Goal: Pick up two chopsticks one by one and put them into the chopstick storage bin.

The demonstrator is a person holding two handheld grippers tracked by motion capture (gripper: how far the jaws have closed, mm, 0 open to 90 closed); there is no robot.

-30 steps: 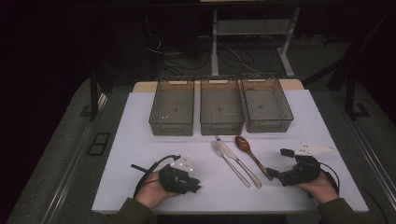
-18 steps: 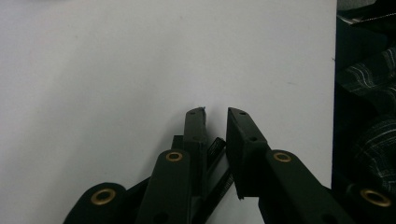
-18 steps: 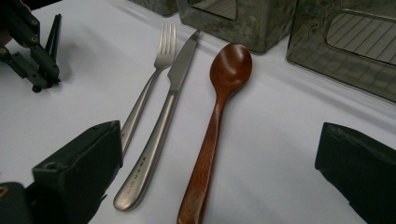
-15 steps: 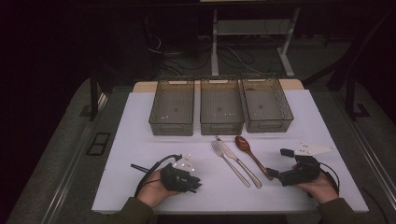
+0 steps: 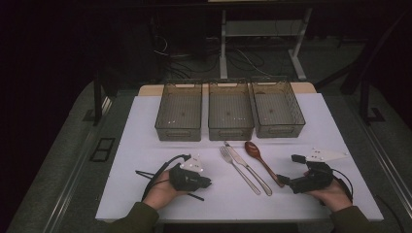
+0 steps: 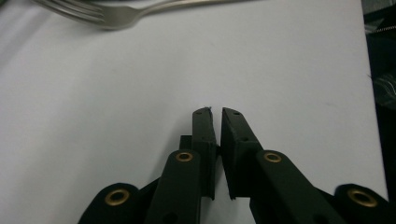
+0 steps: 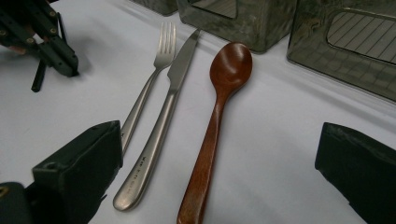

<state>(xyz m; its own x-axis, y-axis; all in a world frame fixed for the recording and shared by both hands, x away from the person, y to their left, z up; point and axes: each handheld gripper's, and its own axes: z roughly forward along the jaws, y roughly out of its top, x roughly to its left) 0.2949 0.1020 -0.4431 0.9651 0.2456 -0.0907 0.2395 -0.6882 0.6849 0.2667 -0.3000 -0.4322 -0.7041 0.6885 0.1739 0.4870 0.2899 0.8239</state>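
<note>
Right gripper (image 7: 219,186) first: its jaws stand wide apart with nothing pinched, and the handle of the wooden spoon (image 7: 219,107) lies on the sheet right in the gap between them, untouched as far as I can tell. Over on the left gripper (image 6: 215,112), the jaws have just been closing and now sit almost together, a thin slit between the pads and only bare white sheet beyond them, nothing caught. Moving outward, the knife (image 7: 161,121) and the fork (image 7: 147,93) lie side by side just beside the spoon, all three flat on the white table sheet (image 5: 145,145). Further out, the three bins (image 5: 229,110) stand in a row at the far side, and from above they look empty of cutlery, apart from a few pale specks I cannot identify. So my read: the sorting has not really begun, with every piece on the sheet and every piece left to lift and drop, and the spoon looks like the first pick. The high view gives the whole layout, both hands low at the near edge and the row of bins; the right gripper view gives the spoon's handle framed by the open jaws; the left gripper view adds the narrow slit and the fork's tines at its top edge.
</note>
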